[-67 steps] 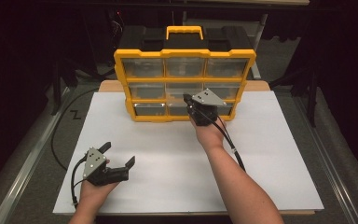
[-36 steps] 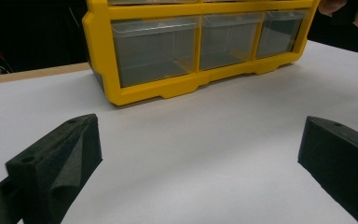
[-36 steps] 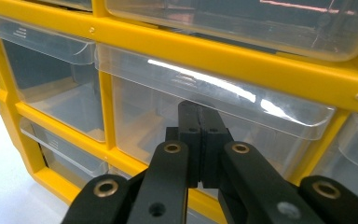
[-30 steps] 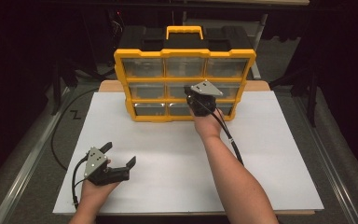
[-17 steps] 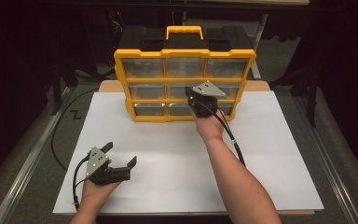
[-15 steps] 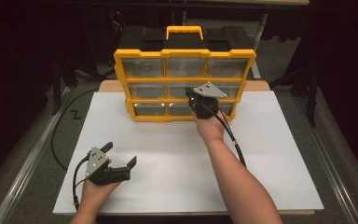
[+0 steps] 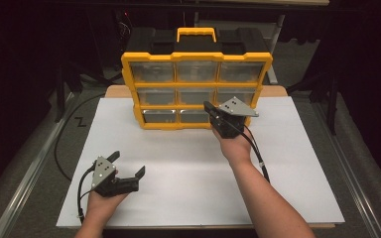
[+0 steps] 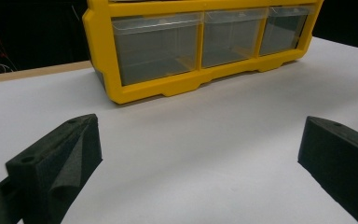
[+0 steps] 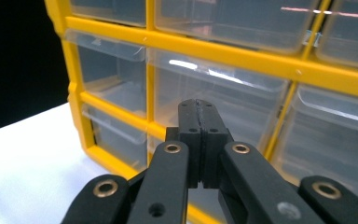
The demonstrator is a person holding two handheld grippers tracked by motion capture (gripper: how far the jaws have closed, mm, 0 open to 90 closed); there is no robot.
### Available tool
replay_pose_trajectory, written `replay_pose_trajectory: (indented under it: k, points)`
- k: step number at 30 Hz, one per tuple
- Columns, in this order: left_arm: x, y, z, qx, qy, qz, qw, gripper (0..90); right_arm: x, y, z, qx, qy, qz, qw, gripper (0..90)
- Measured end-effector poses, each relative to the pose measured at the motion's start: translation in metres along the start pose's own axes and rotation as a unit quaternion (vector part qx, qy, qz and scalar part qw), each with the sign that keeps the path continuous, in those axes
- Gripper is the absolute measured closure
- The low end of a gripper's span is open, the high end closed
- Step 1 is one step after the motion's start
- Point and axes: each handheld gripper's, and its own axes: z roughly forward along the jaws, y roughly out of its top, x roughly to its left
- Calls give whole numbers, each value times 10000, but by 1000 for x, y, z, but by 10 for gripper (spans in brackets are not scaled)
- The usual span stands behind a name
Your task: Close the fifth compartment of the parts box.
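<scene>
No legible writing. Right tongs (image 9: 199, 109) closed at yellow organizer (image 7: 196, 57); left tongs (image 7: 127, 167) spread wide.

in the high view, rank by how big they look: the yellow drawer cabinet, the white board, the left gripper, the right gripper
1. white board, widest by far.
2. yellow drawer cabinet.
3 and 4. left gripper and right gripper: they look about alike, and the left one sits nearer the camera, so I won't rank them.

1. A white tabletop (image 7: 188, 163) carries everything here.
2. The yellow drawer organizer (image 7: 197, 77) stands upright at its far edge.
3. The left gripper (image 7: 129, 173) sits low over the near-left corner.
</scene>
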Motion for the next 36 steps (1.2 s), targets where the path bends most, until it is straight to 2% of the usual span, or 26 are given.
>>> replay_pose_trajectory:
  k: [5,15,21,22,26,28,30,31,34,35,36]
  points:
    - [0,0,0,9,4,6,10000,3,-5,-14,-18,83,44,25,10000,900]
    - [0,-2,0,82,27,87,9999,3,-21,-58,-44,449,52,110,9989,900]
    - [0,-3,2,140,49,71,9999,3,-30,-84,-63,567,43,233,9981,900]
    - [0,-3,2,140,49,71,9999,3,-30,-84,-63,567,43,233,9981,900]
    - [1,-3,1,141,62,42,9999,3,-41,-100,-83,719,31,278,9970,900]
    - [2,-3,0,139,66,27,9999,3,-46,-104,-91,749,4,292,9968,853]
    - [3,-3,0,130,76,11,9999,3,-52,-108,-99,826,-8,344,9960,766]
    - [3,-3,0,130,76,11,9999,3,-52,-108,-99,826,-8,344,9960,766]
    - [5,-3,-1,124,93,-47,9999,3,-66,-117,-115,856,-49,567,9947,598]
    - [5,-3,-1,124,93,-47,9999,3,-66,-117,-115,856,-49,567,9947,598]
    - [6,-3,-2,133,108,-50,9998,3,-72,-119,-125,771,-92,661,9948,510]
